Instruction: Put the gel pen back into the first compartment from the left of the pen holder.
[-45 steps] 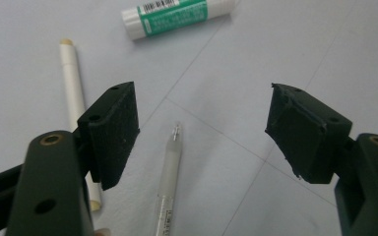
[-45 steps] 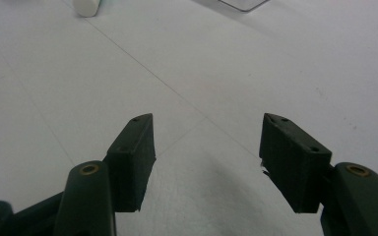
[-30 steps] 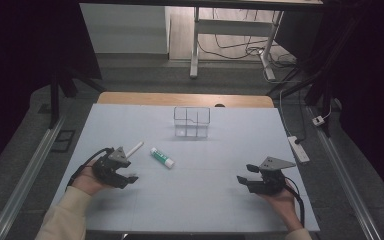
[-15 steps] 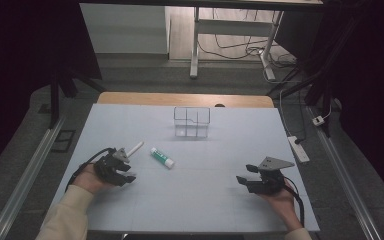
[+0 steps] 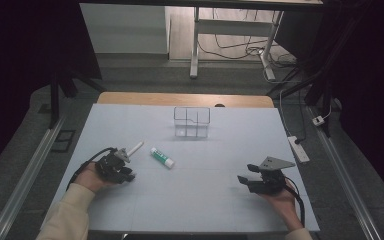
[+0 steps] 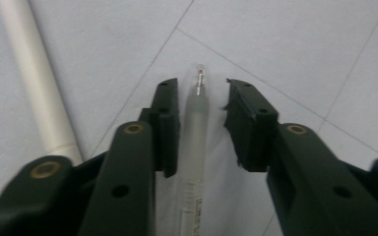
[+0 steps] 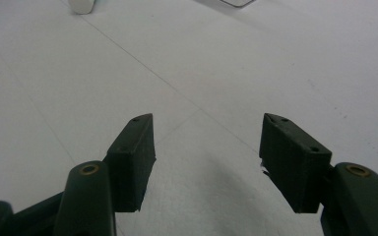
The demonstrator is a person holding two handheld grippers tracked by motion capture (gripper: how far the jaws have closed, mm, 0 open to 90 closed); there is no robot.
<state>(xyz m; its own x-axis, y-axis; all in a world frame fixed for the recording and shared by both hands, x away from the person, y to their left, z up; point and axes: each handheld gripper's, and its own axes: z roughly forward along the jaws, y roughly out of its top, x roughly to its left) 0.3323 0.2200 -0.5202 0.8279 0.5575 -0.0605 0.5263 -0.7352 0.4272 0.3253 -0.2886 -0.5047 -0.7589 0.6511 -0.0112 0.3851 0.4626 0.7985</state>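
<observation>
A translucent pen (image 6: 195, 142) is bracketed by the just-closing left tongs (image 6: 201, 103), one pad touching; the right tongs (image 7: 206, 147) are held wide

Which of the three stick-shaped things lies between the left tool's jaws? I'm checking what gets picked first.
The translucent pen, between the left tool's closing jaws. The white tube lies beside it; the green-capped stick lies farther right.

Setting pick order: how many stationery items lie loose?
3: a translucent pen between the left gripper's fingers, which have just been closing; a white stick beside it; a glue stick further right. More may be hidden.
</observation>
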